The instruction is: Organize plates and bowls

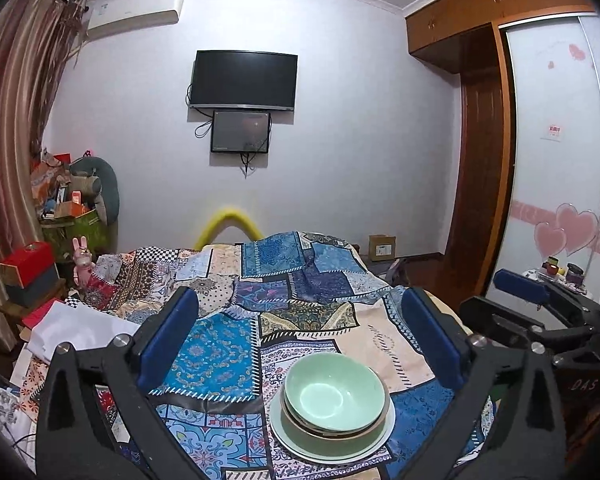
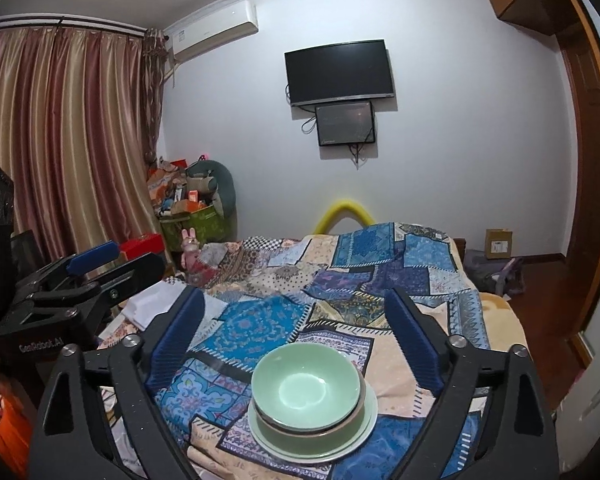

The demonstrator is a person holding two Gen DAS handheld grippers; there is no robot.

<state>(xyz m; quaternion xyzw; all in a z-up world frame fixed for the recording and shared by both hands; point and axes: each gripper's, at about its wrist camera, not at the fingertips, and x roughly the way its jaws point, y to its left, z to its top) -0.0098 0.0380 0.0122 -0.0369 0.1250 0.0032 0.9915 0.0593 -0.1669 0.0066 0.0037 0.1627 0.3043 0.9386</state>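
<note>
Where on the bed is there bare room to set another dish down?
Free: the quilt beyond the stacked dishes, up to its far edge, and the peach patch to their right. Crowded: the bed's left edge, with white folded cloth and pink rabbit toy.

Here's the bed (image 1: 384, 344), covered by a patchwork quilt (image 1: 216, 352) in blue, cream and dark printed squares. Directly on the quilt near its front sits a pale white round plate (image 1: 300, 446), carrying a stack of green ceramic bowls (image 1: 332, 400) nested one inside another. Over at the bed's left side, a folded white cloth (image 1: 80, 330) lies on the cover.
</note>
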